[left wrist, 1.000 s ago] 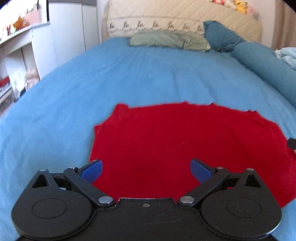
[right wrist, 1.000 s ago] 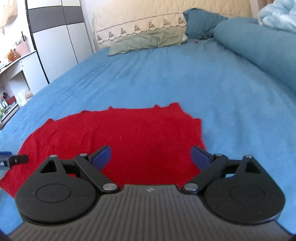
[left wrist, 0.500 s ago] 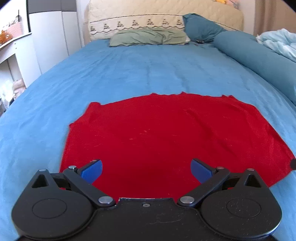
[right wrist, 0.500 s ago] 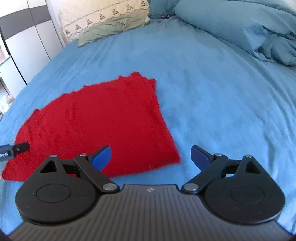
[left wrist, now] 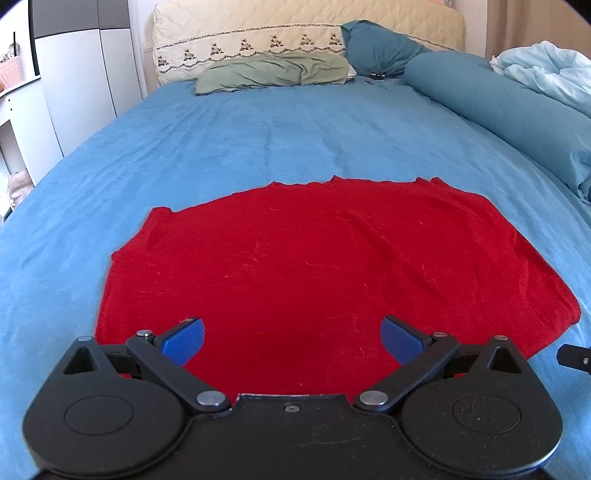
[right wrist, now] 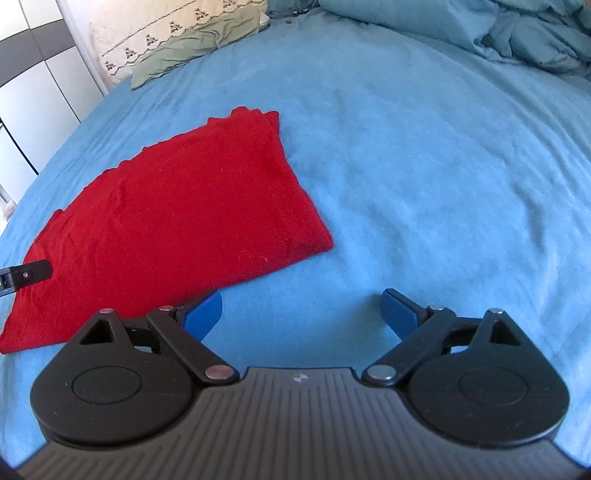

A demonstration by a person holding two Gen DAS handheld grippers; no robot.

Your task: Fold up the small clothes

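A red knit garment (left wrist: pixel 314 266) lies folded flat on the blue bed sheet (left wrist: pixel 258 140). My left gripper (left wrist: pixel 293 341) is open and empty, hovering over the garment's near edge. In the right wrist view the garment (right wrist: pixel 173 221) lies to the left. My right gripper (right wrist: pixel 301 312) is open and empty over bare sheet, just right of the garment's near right corner. The tip of the left gripper (right wrist: pixel 26 275) shows at the left edge there. Part of the right gripper (left wrist: pixel 574 356) shows at the right edge of the left wrist view.
A green pillow (left wrist: pixel 273 72), a teal pillow (left wrist: pixel 376 48) and a cream headboard (left wrist: pixel 295 33) are at the far end. A rolled teal duvet (left wrist: pixel 498 107) runs along the right side. White cupboards (left wrist: pixel 74 81) stand left of the bed.
My right gripper has swung right, off the garment and over bare sheet. My left gripper has pulled back a little, so more of the garment shows.
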